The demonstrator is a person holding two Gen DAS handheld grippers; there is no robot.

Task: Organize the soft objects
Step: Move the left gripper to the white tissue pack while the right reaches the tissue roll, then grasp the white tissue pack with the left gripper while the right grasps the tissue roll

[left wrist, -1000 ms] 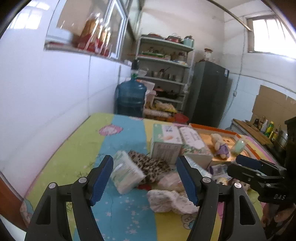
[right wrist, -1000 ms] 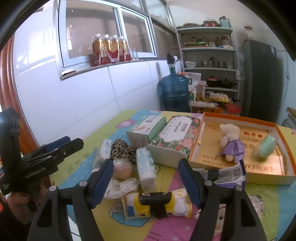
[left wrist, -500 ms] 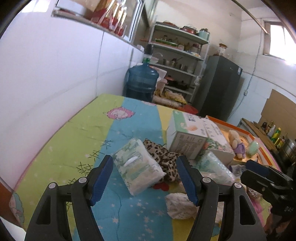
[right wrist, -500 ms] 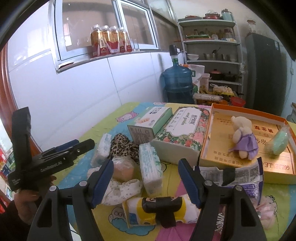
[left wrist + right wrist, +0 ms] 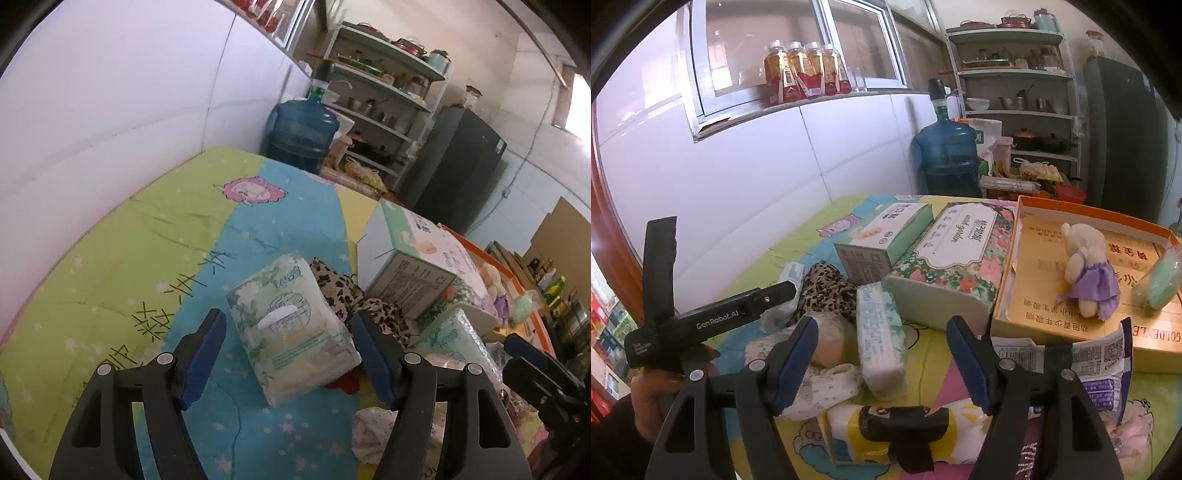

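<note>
Green-and-white plastic-wrapped tissue pack (image 5: 291, 328), nearer and larger than a moment ago, now framed between left gripper (image 5: 288, 352) fingers, spread wide, untouched. Lying tilted on colourful cartoon-print surface (image 5: 147, 258), against leopard-print cloth (image 5: 347, 291). Right gripper (image 5: 882, 360) likewise agape, gripping nothing.

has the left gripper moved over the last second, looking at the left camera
Yes. The left gripper has come forward and swung left: the tissue pack now fills the gap between its open fingers, and the green box sits further right.
</note>
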